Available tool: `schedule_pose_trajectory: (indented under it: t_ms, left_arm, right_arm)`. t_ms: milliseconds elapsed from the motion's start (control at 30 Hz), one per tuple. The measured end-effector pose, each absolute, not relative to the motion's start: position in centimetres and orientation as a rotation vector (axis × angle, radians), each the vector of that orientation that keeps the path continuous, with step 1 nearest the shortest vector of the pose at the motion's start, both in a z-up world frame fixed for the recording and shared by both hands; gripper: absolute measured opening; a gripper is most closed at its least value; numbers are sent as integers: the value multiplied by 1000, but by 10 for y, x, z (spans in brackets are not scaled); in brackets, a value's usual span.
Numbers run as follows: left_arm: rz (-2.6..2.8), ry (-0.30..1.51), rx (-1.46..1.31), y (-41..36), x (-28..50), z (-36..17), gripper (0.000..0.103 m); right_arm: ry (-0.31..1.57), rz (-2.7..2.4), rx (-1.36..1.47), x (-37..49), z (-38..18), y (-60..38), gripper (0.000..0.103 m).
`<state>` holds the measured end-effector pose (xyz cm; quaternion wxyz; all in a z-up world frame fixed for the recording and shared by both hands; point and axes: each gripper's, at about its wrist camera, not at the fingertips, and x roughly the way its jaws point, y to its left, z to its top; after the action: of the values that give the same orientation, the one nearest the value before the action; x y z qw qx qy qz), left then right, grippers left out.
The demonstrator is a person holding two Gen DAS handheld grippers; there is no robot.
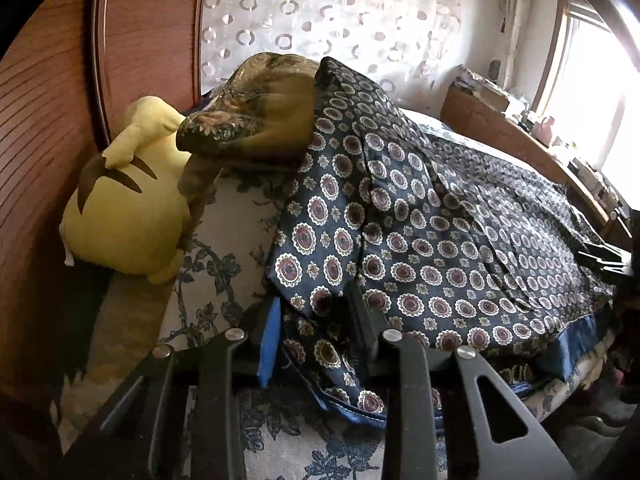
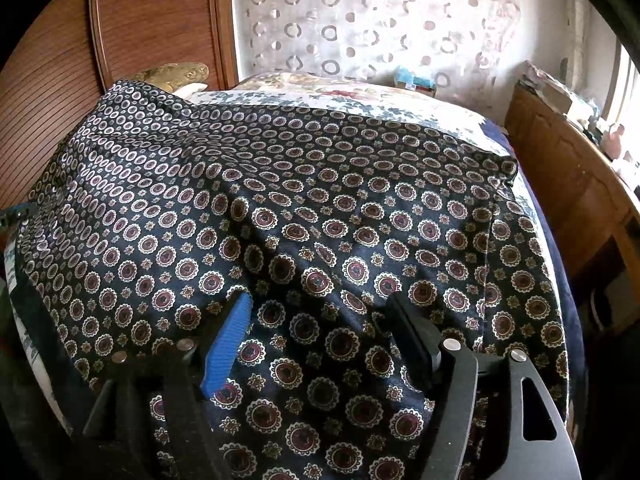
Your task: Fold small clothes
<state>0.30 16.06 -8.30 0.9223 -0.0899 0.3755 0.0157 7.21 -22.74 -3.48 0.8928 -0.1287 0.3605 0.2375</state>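
While the bed (image 1: 224, 216) fills most of both views, with its floral cover running from the near edge toward the far wall, the patterned garment (image 2: 320, 216) lies spread across its middle, a dark satin piece printed with round medallions and edged in blue along its near hem. At the far left a yellow plush toy (image 1: 124, 208) leans on the wooden headboard (image 1: 48, 120), with a brown floral cushion (image 1: 256, 108) just beside it and partly under the garment's far corner.

The left gripper (image 1: 316, 312) has a bunched fold of the garment's near left corner between its jaws, which look close together and pinching the cloth. The right gripper (image 2: 320, 320) sits low over the garment's near middle; its jaws stand spread, with cloth lying between them but not visibly clamped.

The step in hand looks like gathering the near edge to carry it over toward the far side. To do it well, the right gripper should probably close on the hem rather than on a loose middle layer, both hands should lift level, and the satin should be kept taut, since it will likely slide and wrinkle. Keeping the fold clear of the cushion would help the edges meet squarely.
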Motion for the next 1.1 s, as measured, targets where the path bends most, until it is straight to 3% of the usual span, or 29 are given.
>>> schedule_pose_trajectory:
  t_ms: [100, 167, 1100]
  left_arm:
    - [21, 774, -187, 159, 6, -84, 9]
    - [8, 774, -189, 157, 7, -84, 6]
    - [-315, 433, -101, 54, 31, 44, 5]
  right_arm:
    - [747, 493, -267, 72, -35, -227, 72]
    - [748, 494, -267, 72, -35, -228, 72]
    - [748, 498, -265, 71, -35, -229, 74]
